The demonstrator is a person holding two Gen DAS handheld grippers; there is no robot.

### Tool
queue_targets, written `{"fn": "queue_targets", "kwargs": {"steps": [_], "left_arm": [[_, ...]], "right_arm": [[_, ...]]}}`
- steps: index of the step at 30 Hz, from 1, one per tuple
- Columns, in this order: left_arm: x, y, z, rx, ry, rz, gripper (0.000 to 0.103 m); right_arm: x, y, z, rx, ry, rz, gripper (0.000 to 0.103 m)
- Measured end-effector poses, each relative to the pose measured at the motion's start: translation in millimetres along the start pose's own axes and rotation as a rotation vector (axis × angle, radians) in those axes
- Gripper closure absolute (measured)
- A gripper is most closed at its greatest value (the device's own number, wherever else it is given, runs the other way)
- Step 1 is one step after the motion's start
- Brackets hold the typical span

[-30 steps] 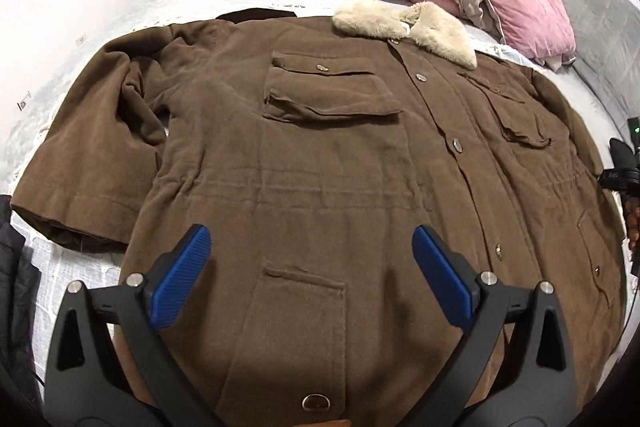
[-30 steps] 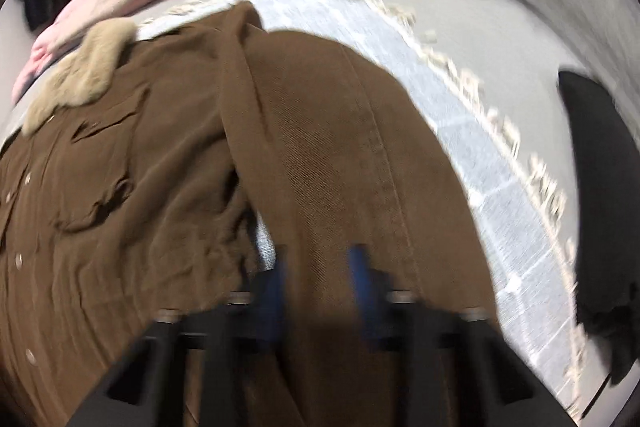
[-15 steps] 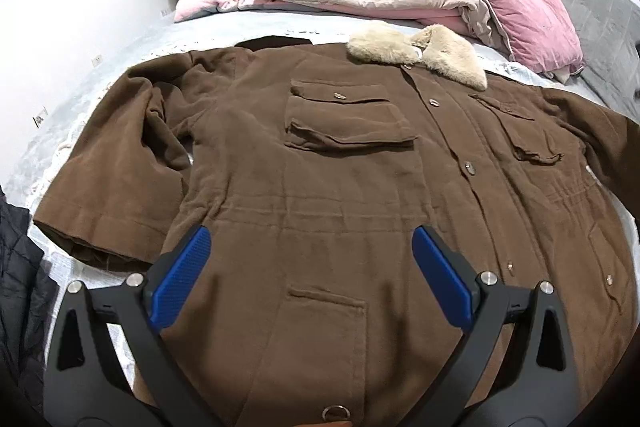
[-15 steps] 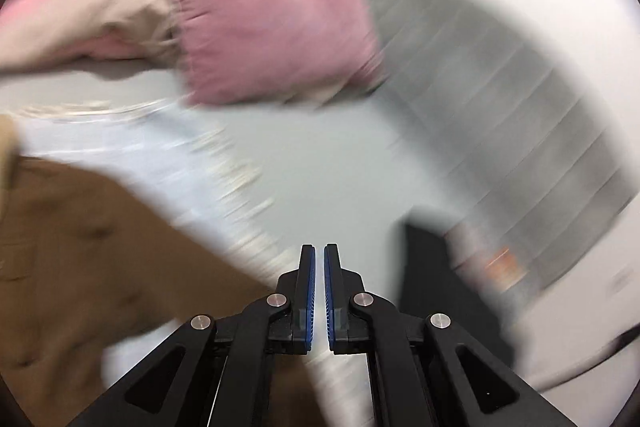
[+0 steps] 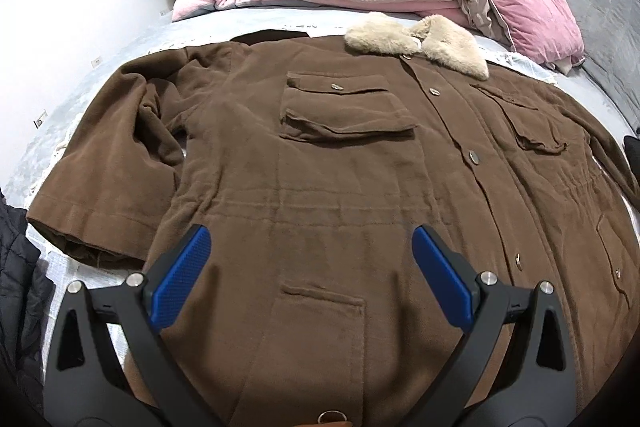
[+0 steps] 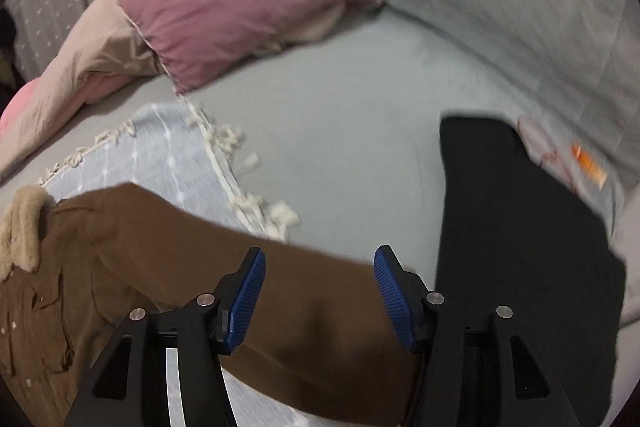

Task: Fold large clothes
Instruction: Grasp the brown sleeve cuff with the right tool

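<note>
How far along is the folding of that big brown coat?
Barely begun. Done: the coat lies spread flat, buttoned, on the bed. In hand: nothing; the right gripper has just been opening above one sleeve, the left gripper hovers open. Left: every fold.

From my seat, the coat (image 5: pixel 320 163) ran off the left wrist view at five o'clock, so its hem and right sleeve were cut away. In the right wrist view the sleeve (image 6: pixel 248 291) left the frame at six o'clock, its cuff unseen. A black garment (image 6: pixel 520 267) at three o'clock was smeared, and an orange thing (image 6: pixel 588 167) beside it was too blurred to identify.
</note>
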State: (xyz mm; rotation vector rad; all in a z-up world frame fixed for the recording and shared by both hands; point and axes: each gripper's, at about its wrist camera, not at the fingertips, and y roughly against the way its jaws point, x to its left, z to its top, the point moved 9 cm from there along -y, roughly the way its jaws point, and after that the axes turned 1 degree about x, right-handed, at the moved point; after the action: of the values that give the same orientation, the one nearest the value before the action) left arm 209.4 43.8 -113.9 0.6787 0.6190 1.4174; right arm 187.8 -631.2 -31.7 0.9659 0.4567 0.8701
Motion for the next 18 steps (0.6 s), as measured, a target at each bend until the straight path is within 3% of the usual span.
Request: {"fn": "queue_targets", "kwargs": {"steps": [2, 7, 13, 18], "left_arm": [[-4.6, -1.5, -1.7, 0.002, -0.017, 0.006, 0.003], [-12.8, -0.3, -1.0, -0.03, -0.038, 0.012, 0.003], [-23.7, -6.4, -4.6, -0.034, -0.063, 0.013, 0.003], [-30.3, -10.6, -9.6, -0.02, -0.103, 0.028, 0.003]], "right_arm": [[-18.6, -16.7, -11.7, 0.05, -0.051, 0.016, 0.046], [-53.5, -58.3, -32.9, 0.15, -0.119, -0.042, 0.046], [-37.4, -89.3, -40.0, 0.179, 0.03, -0.146, 0.046], [-32.6, -107.8, -39.9, 0.164, 0.011, -0.149, 0.045]]}}
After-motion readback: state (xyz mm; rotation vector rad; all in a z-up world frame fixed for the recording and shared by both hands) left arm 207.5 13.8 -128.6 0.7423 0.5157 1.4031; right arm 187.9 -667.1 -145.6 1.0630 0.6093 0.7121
